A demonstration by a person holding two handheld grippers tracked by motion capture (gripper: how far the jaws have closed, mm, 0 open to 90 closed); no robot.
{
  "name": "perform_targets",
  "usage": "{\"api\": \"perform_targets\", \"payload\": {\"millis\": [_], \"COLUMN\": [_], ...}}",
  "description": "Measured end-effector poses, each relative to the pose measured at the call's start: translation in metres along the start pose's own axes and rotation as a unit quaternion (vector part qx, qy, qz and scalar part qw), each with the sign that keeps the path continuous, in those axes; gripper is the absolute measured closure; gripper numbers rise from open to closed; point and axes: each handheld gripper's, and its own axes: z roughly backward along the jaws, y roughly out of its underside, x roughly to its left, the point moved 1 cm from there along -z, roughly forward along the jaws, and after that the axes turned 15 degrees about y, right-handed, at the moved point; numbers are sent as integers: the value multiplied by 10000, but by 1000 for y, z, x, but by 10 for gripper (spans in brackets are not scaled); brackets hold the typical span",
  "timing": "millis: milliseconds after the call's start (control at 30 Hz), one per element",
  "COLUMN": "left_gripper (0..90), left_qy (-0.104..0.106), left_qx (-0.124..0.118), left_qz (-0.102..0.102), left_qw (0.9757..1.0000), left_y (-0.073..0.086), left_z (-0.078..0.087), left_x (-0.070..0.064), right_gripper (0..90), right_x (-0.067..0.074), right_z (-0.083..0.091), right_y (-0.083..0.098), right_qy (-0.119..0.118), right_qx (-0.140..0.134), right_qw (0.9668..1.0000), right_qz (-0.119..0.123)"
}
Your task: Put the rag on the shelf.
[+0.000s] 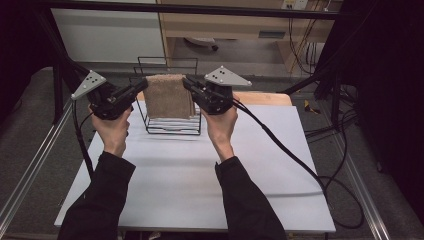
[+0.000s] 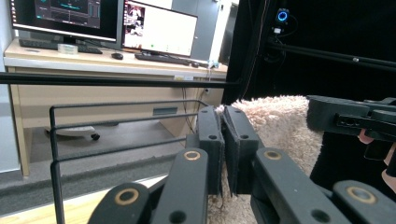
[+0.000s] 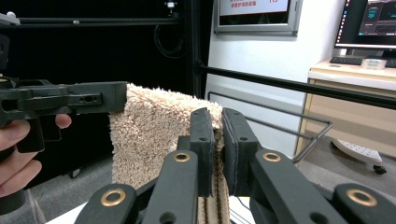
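Note:
A beige folded towel (image 1: pixel 169 95) hangs above a black wire rack (image 1: pixel 172 124) at the back of the table. My left gripper (image 1: pixel 143 85) is shut on the towel's upper left corner and my right gripper (image 1: pixel 187 83) is shut on its upper right corner. In the left gripper view the black jaws pinch the fluffy towel (image 2: pixel 275 126) edge, with the other gripper (image 2: pixel 350 119) at the right. In the right gripper view the jaws clamp the towel (image 3: pixel 149 135) edge, and the other gripper (image 3: pixel 60 100) holds the far corner at the left.
The white table (image 1: pixel 200 175) spreads in front of the rack. A wooden board (image 1: pixel 265 98) lies behind the rack at the right. Black cables (image 1: pixel 300 160) trail across the table's right side. A metal frame bar (image 1: pixel 200 10) crosses overhead, with a desk and monitors (image 2: pixel 107 21) beyond.

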Motion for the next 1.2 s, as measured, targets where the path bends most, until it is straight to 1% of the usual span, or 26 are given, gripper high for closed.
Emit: {"api": "perform_targets", "payload": {"millis": [333, 433, 533, 600, 700, 767, 1133, 1200], "left_gripper": [858, 858, 859, 859, 859, 859, 859, 858], "left_qy": [-69, -70, -118, -120, -127, -157, -250, -240], "left_qx": [-99, -111, -131, -136, -150, -158, -180, -202], "left_qz": [-73, -81, -89, -124, -170, -193, -213, -220], "left_qw": [9999, 9999, 9998, 9998, 9997, 9996, 9993, 9993], "left_y": [-21, -25, -31, -34, -39, -42, -57, -60], "left_z": [-1, -1, -3, -4, -7, -8, -14, -14], "left_x": [7, 9, 11, 12, 13, 14, 23, 25], "right_gripper": [835, 835, 836, 835, 835, 835, 835, 835], "right_x": [3, 3, 4, 3, 1, 0, -2, -2], "right_z": [-11, -13, -16, -19, -22, -24, -38, -40], "right_y": [-17, -23, -27, -31, -36, -39, -52, -55], "right_qy": [43, 52, 80, 96, 93, 112, 167, 171], "right_qx": [-92, -120, -135, -150, -165, -165, -205, -227], "right_qw": [9999, 9999, 9999, 9998, 9998, 9998, 9996, 9996], "right_qz": [-26, -20, -24, 0, -78, -85, -70, -65]}}
